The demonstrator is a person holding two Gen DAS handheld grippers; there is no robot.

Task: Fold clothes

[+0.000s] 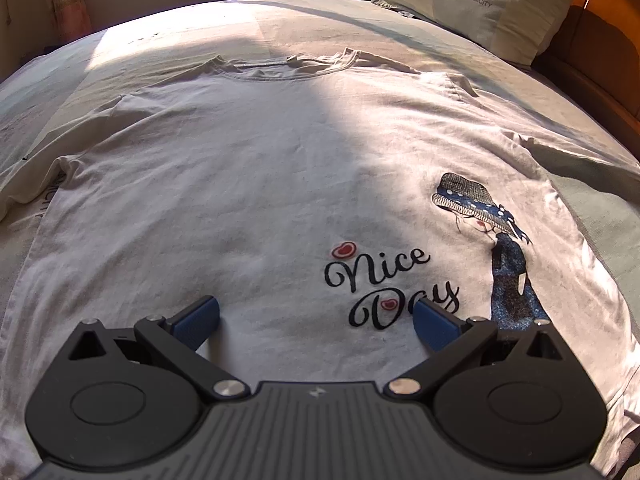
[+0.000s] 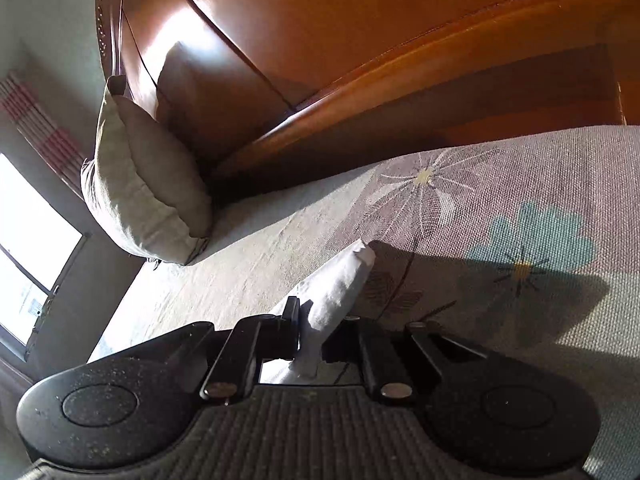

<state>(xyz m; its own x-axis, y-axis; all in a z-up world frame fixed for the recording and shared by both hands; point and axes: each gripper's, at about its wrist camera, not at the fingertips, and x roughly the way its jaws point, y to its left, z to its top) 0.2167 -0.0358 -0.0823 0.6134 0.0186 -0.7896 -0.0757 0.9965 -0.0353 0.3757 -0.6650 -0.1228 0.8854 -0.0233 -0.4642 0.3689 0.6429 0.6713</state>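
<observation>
A white T-shirt (image 1: 248, 168) lies flat, front up, on the bed, its neck at the far end and a "Nice Day" print with a hatted figure near the hem. My left gripper (image 1: 316, 316) hovers over the lower part of the shirt, jaws wide apart, blue pads (image 1: 200, 320) with nothing between them. In the right wrist view my right gripper (image 2: 310, 340) is shut on a bunched fold of white shirt fabric (image 2: 340, 284), which sticks out past the fingers above the flowered bedsheet (image 2: 500, 208). Which part of the shirt that fold is cannot be told.
A pillow (image 1: 480, 4) printed "DREAMCITY" leans at the head of the bed beside the wooden headboard (image 2: 360, 40). The pillow (image 2: 148, 184) also shows in the right wrist view. A curtain and window (image 2: 32, 220) stand at the left. The bedsheet (image 1: 592, 208) extends around the shirt.
</observation>
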